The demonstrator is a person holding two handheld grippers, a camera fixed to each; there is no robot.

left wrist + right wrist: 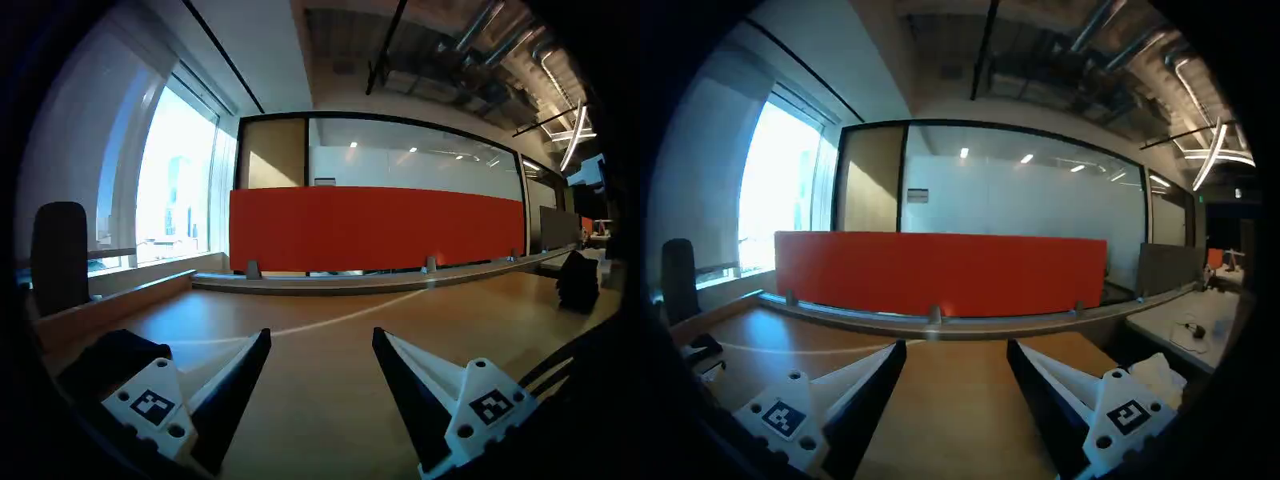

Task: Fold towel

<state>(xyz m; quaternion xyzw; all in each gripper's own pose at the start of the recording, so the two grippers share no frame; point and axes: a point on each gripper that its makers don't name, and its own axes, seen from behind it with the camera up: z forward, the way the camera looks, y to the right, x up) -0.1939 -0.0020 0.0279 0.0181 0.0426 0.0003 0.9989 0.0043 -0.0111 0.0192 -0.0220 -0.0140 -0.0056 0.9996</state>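
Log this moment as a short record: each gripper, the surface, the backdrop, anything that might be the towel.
left gripper: open, nothing between its fingers
right gripper: open, nothing between its fingers
surface: wooden table under both grippers
backdrop: orange divider panel along the table's far edge; bright window to the left
possible towel: white crumpled thing low right in the right gripper view; cloth or paper, cannot tell
task state: nothing gripped yet
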